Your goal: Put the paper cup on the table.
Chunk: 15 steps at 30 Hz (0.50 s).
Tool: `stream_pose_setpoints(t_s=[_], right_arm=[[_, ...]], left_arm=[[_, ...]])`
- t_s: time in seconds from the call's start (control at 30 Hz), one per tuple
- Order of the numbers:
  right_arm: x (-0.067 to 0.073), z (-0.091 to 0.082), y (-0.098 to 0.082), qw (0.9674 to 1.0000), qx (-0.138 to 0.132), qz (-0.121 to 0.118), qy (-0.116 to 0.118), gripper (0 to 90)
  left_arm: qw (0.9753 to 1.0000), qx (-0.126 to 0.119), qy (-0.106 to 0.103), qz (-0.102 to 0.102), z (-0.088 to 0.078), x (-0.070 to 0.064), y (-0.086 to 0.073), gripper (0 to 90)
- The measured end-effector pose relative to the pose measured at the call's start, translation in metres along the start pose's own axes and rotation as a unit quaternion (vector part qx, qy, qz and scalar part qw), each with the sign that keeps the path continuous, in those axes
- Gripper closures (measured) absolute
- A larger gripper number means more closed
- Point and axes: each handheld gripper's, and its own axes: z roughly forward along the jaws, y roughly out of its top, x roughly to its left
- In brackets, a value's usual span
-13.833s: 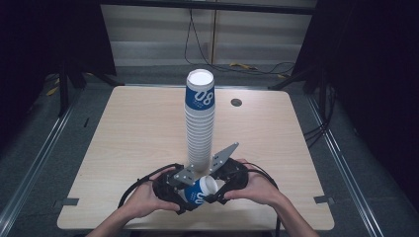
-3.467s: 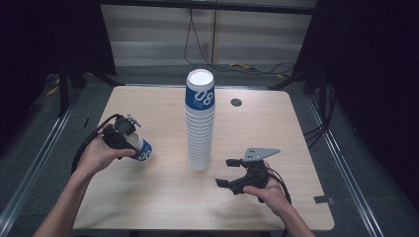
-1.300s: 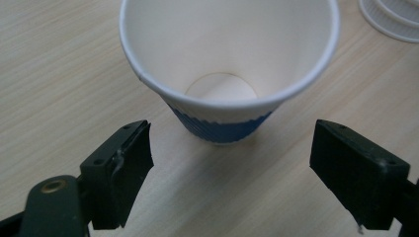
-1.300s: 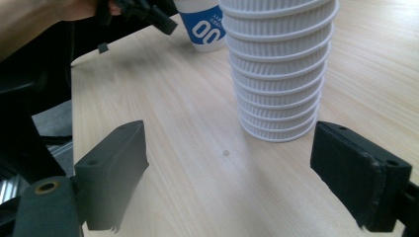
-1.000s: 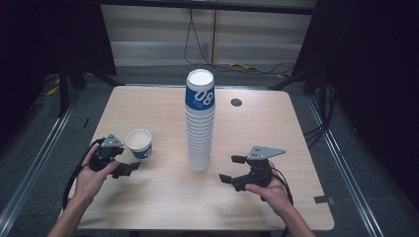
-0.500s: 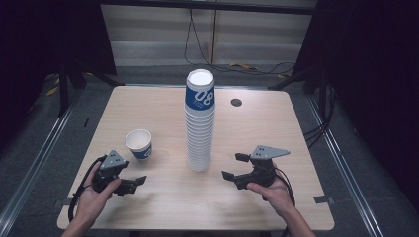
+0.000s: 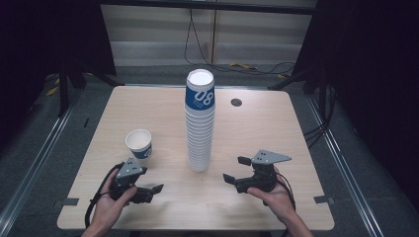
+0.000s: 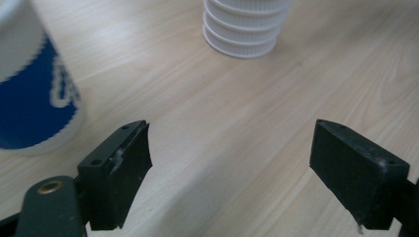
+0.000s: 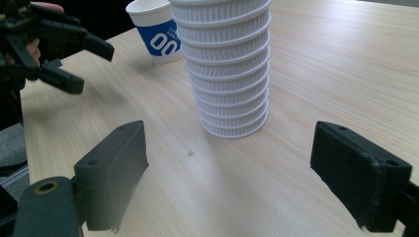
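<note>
Between our two hand-held grippers rises the tall stack of white ribbed paper cups [image 7: 200, 123], topped by a blue-banded cup, on the pale wooden table [image 7: 276, 123]. Our left gripper [image 7: 150, 190] rests low with its jaws spread wide and nothing between them; the single white paper cup with a blue band [image 7: 139, 143] stands upright just ahead of it and to its left, apart from the stack. Our right gripper [image 7: 236, 170] is likewise wide open and empty, pointing at the stack's base [image 9: 232, 123], which lies a short way ahead. We judge the step in hand to be taking another cup: we should approach the top cup squarely and close gently on its wall, so the tall stack does not topple.
</note>
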Motion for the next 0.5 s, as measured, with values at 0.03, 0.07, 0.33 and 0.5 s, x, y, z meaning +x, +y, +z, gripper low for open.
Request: stream_pose_setpoints(t_s=[0.03,0.07,0.33,0.5], right_arm=[[0.001,0.000,-0.001,1.0000,0.000,0.000,-0.003,14.3],[0.002,0.000,-0.003,1.0000,0.003,0.001,-0.009,14.5],[0.007,0.002,-0.014,0.9996,0.001,0.005,-0.029,14.4],[0.006,0.006,-0.023,0.9990,0.015,0.010,-0.041,14.3]], left_arm=[[1.0000,-0.001,-0.003,-0.002,0.004,-0.003,-0.001,15.7],[1.0000,0.005,-0.007,0.001,0.007,-0.006,-0.001,15.8],[0.9998,-0.020,-0.006,0.004,0.014,-0.023,-0.004,15.9],[0.9993,-0.031,-0.018,-0.011,0.016,-0.022,-0.008,15.8]])
